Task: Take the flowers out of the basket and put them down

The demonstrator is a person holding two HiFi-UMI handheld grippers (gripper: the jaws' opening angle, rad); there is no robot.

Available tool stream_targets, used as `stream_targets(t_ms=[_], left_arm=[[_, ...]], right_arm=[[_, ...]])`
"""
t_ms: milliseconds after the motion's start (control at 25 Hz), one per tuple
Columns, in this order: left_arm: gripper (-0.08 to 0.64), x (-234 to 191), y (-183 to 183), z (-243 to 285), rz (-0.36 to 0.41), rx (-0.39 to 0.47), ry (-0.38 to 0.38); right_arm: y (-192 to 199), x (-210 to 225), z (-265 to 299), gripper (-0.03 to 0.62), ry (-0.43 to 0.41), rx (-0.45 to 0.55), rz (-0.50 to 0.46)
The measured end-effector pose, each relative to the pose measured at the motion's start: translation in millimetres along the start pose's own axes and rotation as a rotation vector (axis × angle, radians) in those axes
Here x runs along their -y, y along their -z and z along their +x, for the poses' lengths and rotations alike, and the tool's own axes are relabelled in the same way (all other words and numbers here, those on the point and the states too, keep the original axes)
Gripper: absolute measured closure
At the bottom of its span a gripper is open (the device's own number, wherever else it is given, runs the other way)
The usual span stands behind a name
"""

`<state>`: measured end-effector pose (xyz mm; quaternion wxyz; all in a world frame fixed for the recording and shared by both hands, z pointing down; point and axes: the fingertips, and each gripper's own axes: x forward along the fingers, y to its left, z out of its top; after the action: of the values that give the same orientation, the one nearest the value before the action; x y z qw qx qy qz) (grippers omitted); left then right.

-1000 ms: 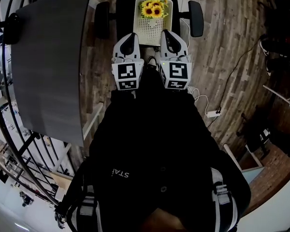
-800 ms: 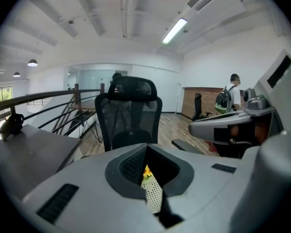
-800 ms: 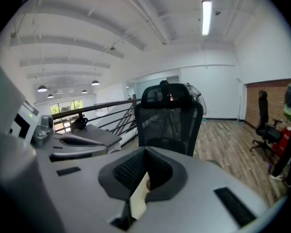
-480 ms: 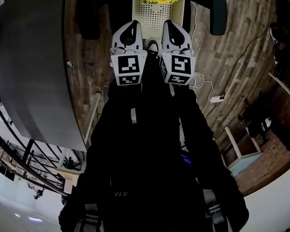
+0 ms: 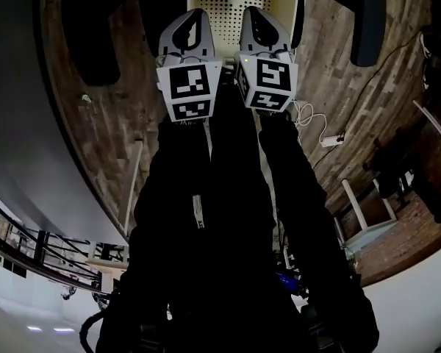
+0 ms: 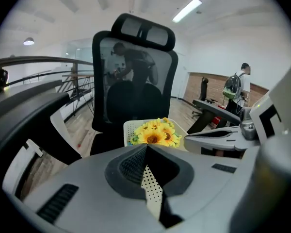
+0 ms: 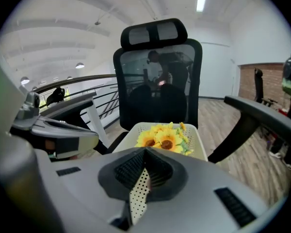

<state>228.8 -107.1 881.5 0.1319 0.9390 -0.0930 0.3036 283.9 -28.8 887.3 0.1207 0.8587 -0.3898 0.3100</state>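
The main risk is arriving at the flowers with nothing ready to take them. The left gripper [image 6: 146, 154] is clenched, its pads meeting with nothing between them. If it goes in like that, it would likely push the flowers [image 6: 155, 134] deeper into the basket [image 6: 130, 128] rather than catch a stem. The basket looks light and sits loose on the seat of the office chair [image 6: 135, 76], so a shove could slide it backward or tip it. The chair itself may also swivel under a push. The right gripper [image 7: 145, 155] is clenched and empty too, so the same applies on its side. It also has the chair's armrest [image 7: 254, 113] near its outer flank, which a wide swing could clip. In the head view the two grippers sit just beside each other, so opening both at once could knock one against the other.

From the left gripper, the flowers lie ahead and slightly to the right, clearly apart from its tips. They are bunched at the far end of the basket near the chair back. From the right gripper, they lie ahead and a little right of centre, also untouched. The near stretch of the perforated basket floor lies bare between the tips and the blooms.
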Motion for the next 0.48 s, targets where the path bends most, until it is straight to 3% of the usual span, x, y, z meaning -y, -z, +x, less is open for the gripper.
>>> stream_targets(t_ms=[480], left_arm=[[0.56,7,14,42,-0.013,-0.041,0.036]], right_arm=[[25,7,40,0.578,-0.035,-0.063,0.023]])
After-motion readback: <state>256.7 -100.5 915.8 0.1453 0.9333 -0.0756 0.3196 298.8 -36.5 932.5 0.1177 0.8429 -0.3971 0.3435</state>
